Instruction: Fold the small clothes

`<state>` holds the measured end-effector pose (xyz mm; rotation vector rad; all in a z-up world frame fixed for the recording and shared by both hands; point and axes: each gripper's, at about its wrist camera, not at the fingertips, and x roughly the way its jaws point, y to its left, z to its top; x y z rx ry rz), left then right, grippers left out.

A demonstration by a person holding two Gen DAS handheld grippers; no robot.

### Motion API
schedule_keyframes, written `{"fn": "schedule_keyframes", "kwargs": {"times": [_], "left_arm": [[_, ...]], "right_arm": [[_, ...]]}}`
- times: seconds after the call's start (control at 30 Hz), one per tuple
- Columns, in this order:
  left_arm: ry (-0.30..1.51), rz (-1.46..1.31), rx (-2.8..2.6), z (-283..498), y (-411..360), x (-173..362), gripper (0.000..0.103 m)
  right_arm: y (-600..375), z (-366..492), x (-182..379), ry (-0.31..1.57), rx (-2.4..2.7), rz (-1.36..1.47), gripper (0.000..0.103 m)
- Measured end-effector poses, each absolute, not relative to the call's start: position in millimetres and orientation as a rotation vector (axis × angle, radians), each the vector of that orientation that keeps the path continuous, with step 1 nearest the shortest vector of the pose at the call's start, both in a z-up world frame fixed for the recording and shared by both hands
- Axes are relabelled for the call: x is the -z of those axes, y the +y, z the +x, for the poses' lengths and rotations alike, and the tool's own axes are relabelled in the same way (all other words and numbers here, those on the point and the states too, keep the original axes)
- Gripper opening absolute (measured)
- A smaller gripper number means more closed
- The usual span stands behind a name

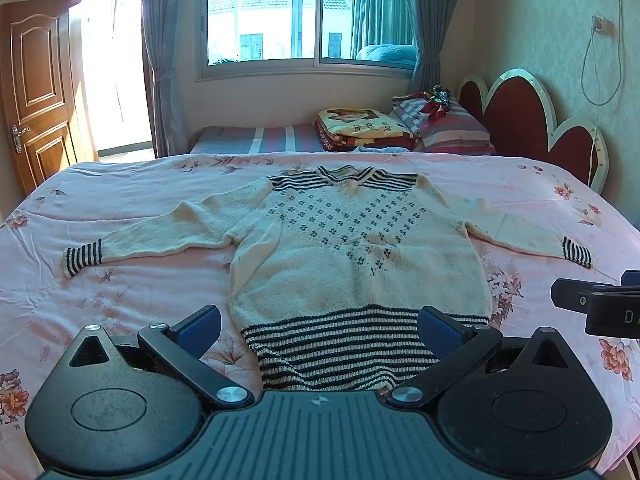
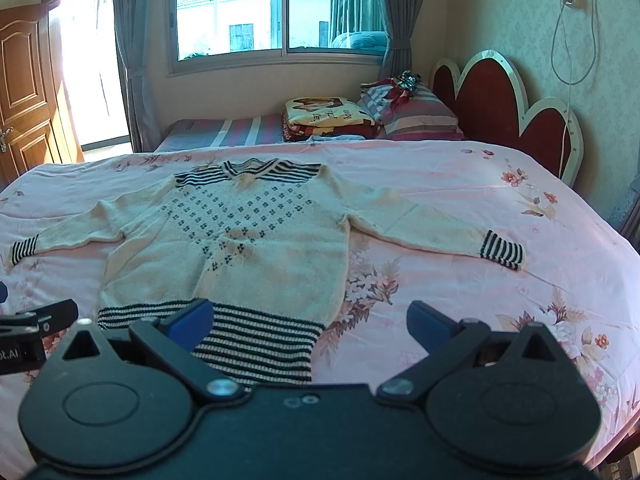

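Left wrist view: a cream knitted sweater [image 1: 352, 256] lies flat and face up on the pink floral bedsheet [image 1: 152, 292], both sleeves spread out to the sides, black-striped cuffs at the ends. The striped hem [image 1: 340, 344] is the sweater's near edge; the V-neck collar [image 1: 352, 174] is its far edge. The left gripper [image 1: 320, 326] hangs just above the hem, jaws spread wide with nothing between the blue pads but the hem cloth below; whether the pads touch the knit cannot be told. Part of the right gripper [image 1: 600, 300] shows past the sweater's right side, near the right cuff [image 1: 578, 254]. Beyond the collar: a folded blanket [image 1: 364, 128], a striped pillow [image 1: 452, 128], a red headboard [image 1: 528, 120], a window [image 1: 304, 16] with grey curtains, and an open wooden door [image 1: 36, 88] off toward the left sleeve's side.

Right wrist view: the right gripper [image 2: 310, 322] sits over the sweater's [image 2: 240, 236] lower right corner, jaws fully apart, holding nothing. Its left pad [image 2: 192, 322] overlaps the hem [image 2: 240, 340]; its right pad [image 2: 426, 326] is over bare bedsheet [image 2: 480, 208] beside the sweater. The left gripper's [image 2: 36, 320] edge shows beyond the hem's left end.
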<state>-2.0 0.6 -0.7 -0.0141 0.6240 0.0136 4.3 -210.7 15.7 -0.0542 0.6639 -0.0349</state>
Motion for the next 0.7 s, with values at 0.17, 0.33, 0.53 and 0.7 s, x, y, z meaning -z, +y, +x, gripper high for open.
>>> {"fn": "schedule_keyframes", "kwargs": {"times": [0.17,0.33,0.53,0.7], "left_arm": [[0.626,-0.012,-0.007,-1.7,1.7,1.8,0.103],[0.625,-0.011,-0.009,-2.1,1.4,1.6,0.103],[0.628,-0.019,-0.009,-2.9,1.4,3.2,0.103],[0.644,-0.029,-0.006,-3.3,1.0,7.4,0.103]], "right_arm": [[-210.1,4.7,-16.0,0.664,0.034,-0.054,0.102],[-210.0,5.5,-15.8,0.667,0.030,-0.055,0.102],[-210.9,5.3,-14.9,0.671,0.028,-0.052,0.102],[-211.9,3.6,-13.5,0.674,0.029,-0.052,0.102]]}}
